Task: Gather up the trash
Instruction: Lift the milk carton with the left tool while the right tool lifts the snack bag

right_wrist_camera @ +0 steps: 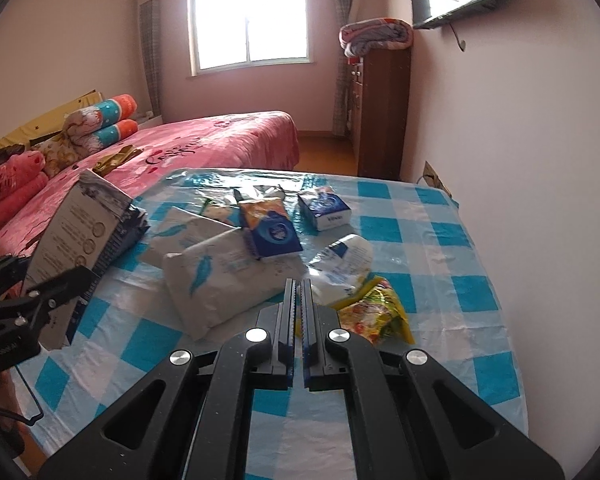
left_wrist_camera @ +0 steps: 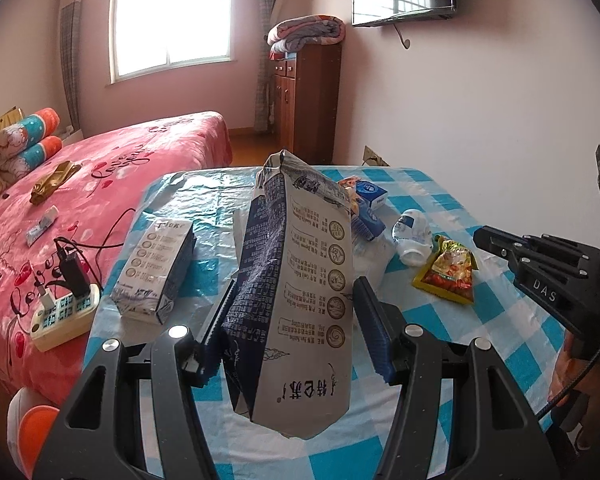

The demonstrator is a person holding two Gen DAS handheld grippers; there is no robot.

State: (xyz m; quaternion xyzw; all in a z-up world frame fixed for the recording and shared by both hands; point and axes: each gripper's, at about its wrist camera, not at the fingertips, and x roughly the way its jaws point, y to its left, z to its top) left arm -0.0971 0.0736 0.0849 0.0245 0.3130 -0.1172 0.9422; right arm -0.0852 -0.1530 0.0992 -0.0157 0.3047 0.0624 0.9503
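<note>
My left gripper [left_wrist_camera: 294,308] is shut on a tall white and dark blue milk carton [left_wrist_camera: 300,280], held above the checked table [left_wrist_camera: 500,320]; the same carton [right_wrist_camera: 84,224] shows at the left of the right wrist view. A second carton [left_wrist_camera: 156,268] lies flat to its left. My right gripper [right_wrist_camera: 300,286] is shut with nothing between its fingers, hovering just above a yellow snack wrapper [right_wrist_camera: 376,312] and a crushed white bottle [right_wrist_camera: 344,260]. Beyond lie a white tissue pack [right_wrist_camera: 220,280] and two blue packs [right_wrist_camera: 276,236], [right_wrist_camera: 326,208].
A pink bed [left_wrist_camera: 140,168] runs along the table's left side, with a power strip and cables [left_wrist_camera: 64,312] near the table edge. A white wall [right_wrist_camera: 520,160] bounds the table on the right. A brown cabinet [left_wrist_camera: 308,100] stands behind.
</note>
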